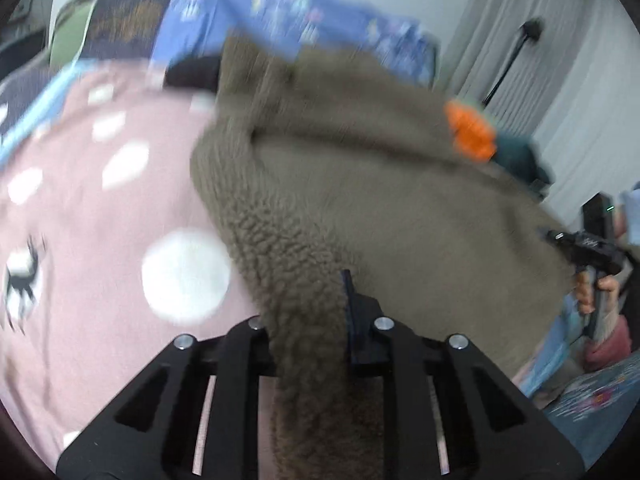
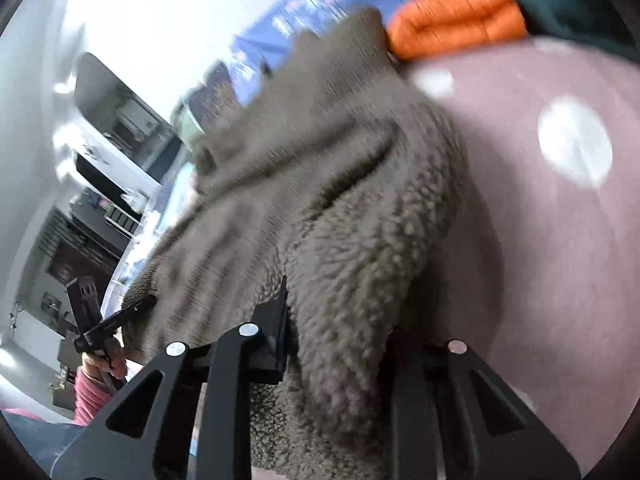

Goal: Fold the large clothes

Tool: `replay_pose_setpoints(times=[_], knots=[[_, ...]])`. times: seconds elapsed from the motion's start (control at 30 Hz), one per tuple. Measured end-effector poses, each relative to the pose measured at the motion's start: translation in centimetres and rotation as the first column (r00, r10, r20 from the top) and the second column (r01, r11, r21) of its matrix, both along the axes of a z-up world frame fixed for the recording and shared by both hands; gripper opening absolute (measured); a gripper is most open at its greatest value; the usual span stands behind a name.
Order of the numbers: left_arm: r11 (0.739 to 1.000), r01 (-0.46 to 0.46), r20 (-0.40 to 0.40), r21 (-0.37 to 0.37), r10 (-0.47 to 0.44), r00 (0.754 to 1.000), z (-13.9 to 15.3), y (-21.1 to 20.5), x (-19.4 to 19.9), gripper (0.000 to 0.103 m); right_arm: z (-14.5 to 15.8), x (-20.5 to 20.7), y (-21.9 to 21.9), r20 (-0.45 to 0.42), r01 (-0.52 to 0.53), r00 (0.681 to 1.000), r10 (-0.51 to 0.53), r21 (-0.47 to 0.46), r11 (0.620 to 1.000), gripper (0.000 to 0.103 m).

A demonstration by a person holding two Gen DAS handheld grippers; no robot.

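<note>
A brown fleece garment (image 1: 360, 184) lies bunched on a pink bedspread with white dots (image 1: 100, 208). In the left wrist view my left gripper (image 1: 308, 320) is shut on a thick fold of its edge, which hangs out between the fingers and hides the left finger. In the right wrist view my right gripper (image 2: 336, 336) is shut on another fold of the fleece (image 2: 320, 184), and the cloth covers its right finger. Each view shows the other gripper at the far edge of the garment, held by a hand: the right one (image 1: 588, 248) and the left one (image 2: 104, 328).
A folded orange garment (image 2: 456, 16) and a dark teal one (image 2: 568, 4) sit at the far side of the bedspread (image 2: 560, 260). A blue patterned blanket (image 1: 280, 12) lies behind the fleece. Grey curtains (image 1: 560, 60) hang to the right, and shelves (image 2: 100, 184) stand beyond the bed.
</note>
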State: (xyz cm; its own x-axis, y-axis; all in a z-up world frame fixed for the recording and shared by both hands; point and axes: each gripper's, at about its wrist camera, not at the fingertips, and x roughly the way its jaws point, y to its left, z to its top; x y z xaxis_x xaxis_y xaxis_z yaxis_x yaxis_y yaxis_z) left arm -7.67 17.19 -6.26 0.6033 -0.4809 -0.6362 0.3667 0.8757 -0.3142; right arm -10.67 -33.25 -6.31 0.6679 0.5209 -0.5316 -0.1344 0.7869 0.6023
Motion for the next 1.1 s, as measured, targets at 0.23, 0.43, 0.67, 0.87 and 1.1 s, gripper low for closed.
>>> replay_pose_setpoints(times=[0.23, 0.43, 0.67, 0.87, 1.1], knots=[[1.0, 0.0, 0.222, 0.005, -0.001, 0.975, 8.8, 0.0, -3.2, 0.013, 7.8, -3.0, -2.0, 0.179, 0.041, 0.983, -0.043, 0.015, 0.999, 0.012], [0.999, -0.033, 0.262, -0.013, 0.036, 0.964, 10.2, 1.2, -7.1, 0.013, 9.2, -7.9, -2.5, 0.229, 0.073, 0.972, -0.061, -0.047, 0.996, 0.012], [0.998, -0.064, 0.109, -0.002, 0.064, 0.992, 5.0, 0.8, -4.2, 0.013, 4.1, -5.8, -3.2, 0.105, 0.099, 0.99, -0.099, 0.009, 0.995, 0.012], [0.996, -0.085, 0.134, 0.007, 0.083, 0.988, 5.2, 0.8, -4.1, 0.014, 5.0, -6.1, -3.1, 0.154, 0.106, 0.982, -0.107, 0.019, 0.994, 0.012], [0.995, -0.099, 0.21, 0.032, 0.09, 0.974, 7.1, 0.2, -5.1, 0.013, 7.1, -7.3, -3.2, 0.25, 0.116, 0.96, -0.128, 0.062, 0.991, 0.012]])
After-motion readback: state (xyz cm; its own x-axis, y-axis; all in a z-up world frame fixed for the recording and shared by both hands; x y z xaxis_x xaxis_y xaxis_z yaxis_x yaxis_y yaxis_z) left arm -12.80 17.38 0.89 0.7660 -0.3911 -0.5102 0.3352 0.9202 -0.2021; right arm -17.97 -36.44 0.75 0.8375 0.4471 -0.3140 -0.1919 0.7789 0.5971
